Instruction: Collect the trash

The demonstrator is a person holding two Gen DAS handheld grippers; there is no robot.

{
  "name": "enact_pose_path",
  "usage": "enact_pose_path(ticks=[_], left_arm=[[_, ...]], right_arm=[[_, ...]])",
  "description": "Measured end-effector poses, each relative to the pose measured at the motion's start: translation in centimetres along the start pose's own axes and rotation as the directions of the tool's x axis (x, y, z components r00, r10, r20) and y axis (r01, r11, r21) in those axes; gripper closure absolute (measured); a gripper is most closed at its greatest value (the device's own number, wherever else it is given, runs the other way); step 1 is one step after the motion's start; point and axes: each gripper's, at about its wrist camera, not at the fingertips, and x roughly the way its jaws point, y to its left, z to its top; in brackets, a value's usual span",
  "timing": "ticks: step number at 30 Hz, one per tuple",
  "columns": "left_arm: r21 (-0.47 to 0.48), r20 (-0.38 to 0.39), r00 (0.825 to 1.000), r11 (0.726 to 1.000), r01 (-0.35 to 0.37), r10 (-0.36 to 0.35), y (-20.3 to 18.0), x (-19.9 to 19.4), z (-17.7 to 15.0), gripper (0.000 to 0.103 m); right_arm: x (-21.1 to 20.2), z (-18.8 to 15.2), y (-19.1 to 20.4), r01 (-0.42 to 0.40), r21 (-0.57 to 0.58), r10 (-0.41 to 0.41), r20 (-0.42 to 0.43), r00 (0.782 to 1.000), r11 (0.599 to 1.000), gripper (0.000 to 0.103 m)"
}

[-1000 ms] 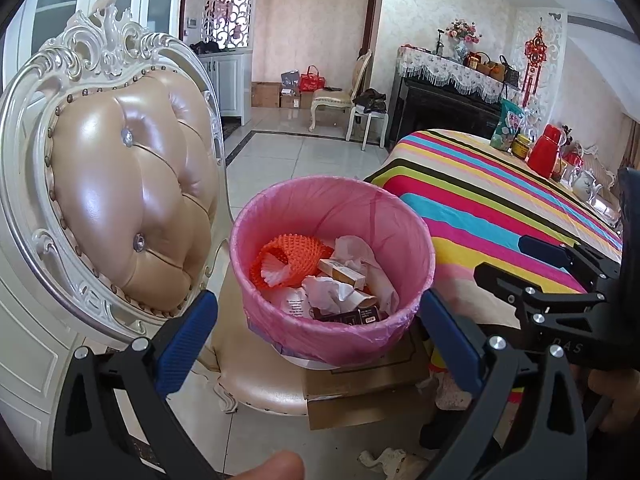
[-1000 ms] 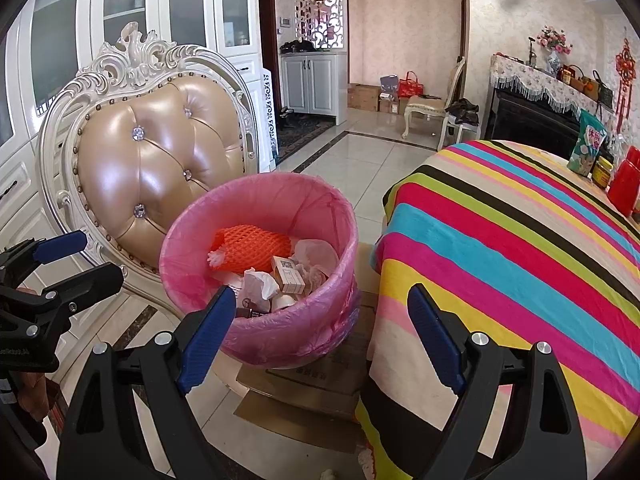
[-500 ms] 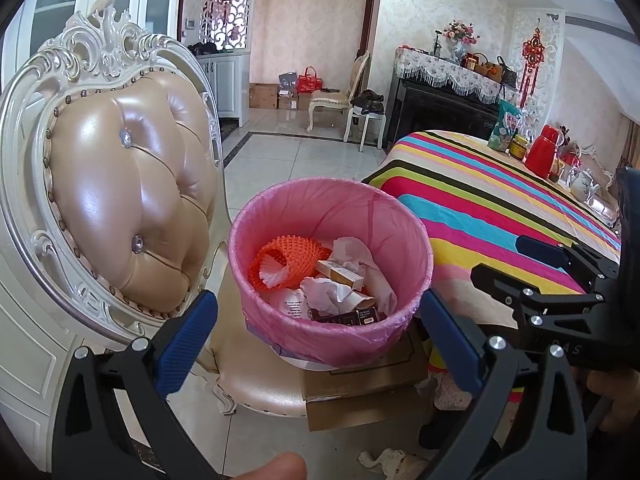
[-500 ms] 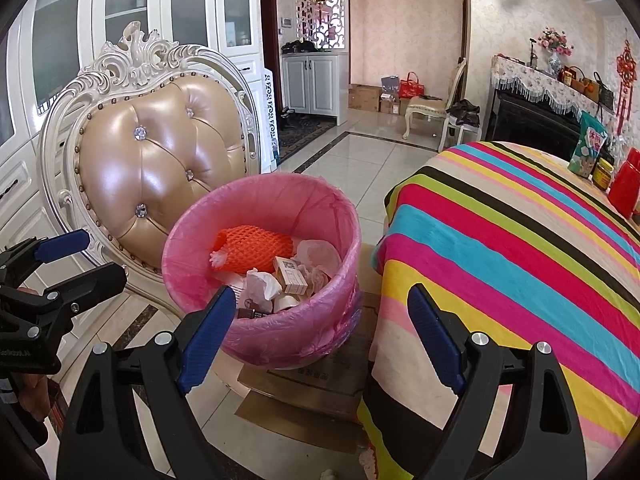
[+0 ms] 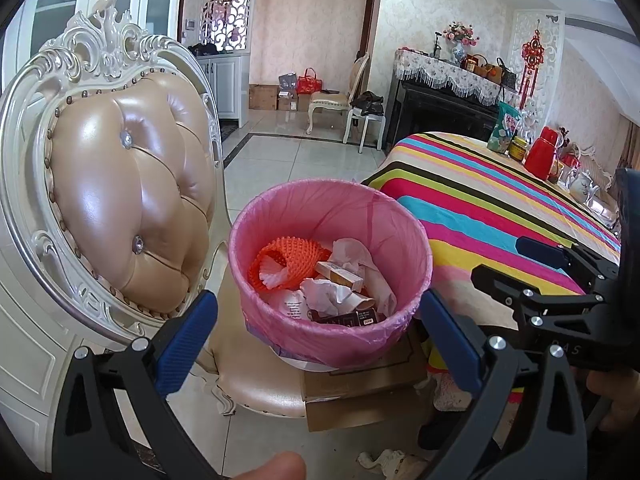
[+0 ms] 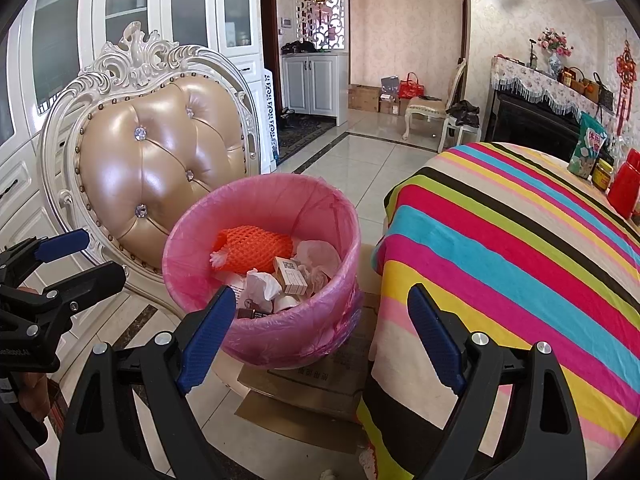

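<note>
both tools are spread wide and holding nothing: the left tool (image 5: 316,340) and right tool (image 6: 320,334) each hang just in front of the pink-lined trash bin (image 5: 332,272), no contact with it. the bin sits on flattened cardboard (image 5: 360,384) on the seat of the ornate chair (image 5: 120,200), right next to the desk with the striped cloth (image 6: 520,260). it's already loaded: orange foam net (image 5: 288,260), crumpled tissues (image 5: 332,292), a small box (image 5: 340,274) and a dark packet near the front rim.

my guess is the step now is either bagging this up or fetching more trash. there's a crumpled scrap on the floor (image 5: 384,460) below the chair that looks like a candidate.

if it's the liner: go for the loose plastic folded over the rim, one tool on each side, pinch only the film and not the bin wall, then lift evenly so nothing tips out. that thin plastic probably tears or slips easily, so close gently and get a decent fold of it. the bin could slide on the cardboard if nudged, so come in from above, not pushing sideways.
</note>
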Motion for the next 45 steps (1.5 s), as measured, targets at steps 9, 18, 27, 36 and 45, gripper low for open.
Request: enact_pose_path(ticks=[9, 18, 27, 36, 45], left_arm=[[0.0, 0.0, 1.0, 1.0, 0.004, -0.004, -0.03, 0.04, -0.02, 0.005], [0.002, 0.003, 1.0, 1.0, 0.006, -0.006, -0.08, 0.02, 0.01, 0.005], [0.006, 0.013, 1.0, 1.0, 0.02, -0.02, -0.47, -0.13, 0.14, 0.005], [-0.009, 0.009, 1.0, 1.0, 0.021, -0.021, -0.5, 0.2, 0.17, 0.005], [-0.03, 0.031, 0.999, 0.999, 0.04, -0.039, -0.28, 0.08, 0.33, 0.005]], right_arm=[[-0.03, 0.03, 0.0, 0.001, 0.0, -0.001, 0.001, 1.0, 1.0, 0.02], [-0.12, -0.02, -0.01, 0.0, 0.001, 0.0, 0.001, 1.0, 1.0, 0.02], [-0.13, 0.05, -0.03, 0.001, 0.002, -0.001, 0.0, 1.0, 1.0, 0.02], [-0.14, 0.06, -0.13, 0.001, 0.005, -0.001, -0.001, 1.0, 1.0, 0.02], [0.02, 0.08, -0.44, 0.002, 0.01, -0.002, -0.004, 1.0, 1.0, 0.02]])
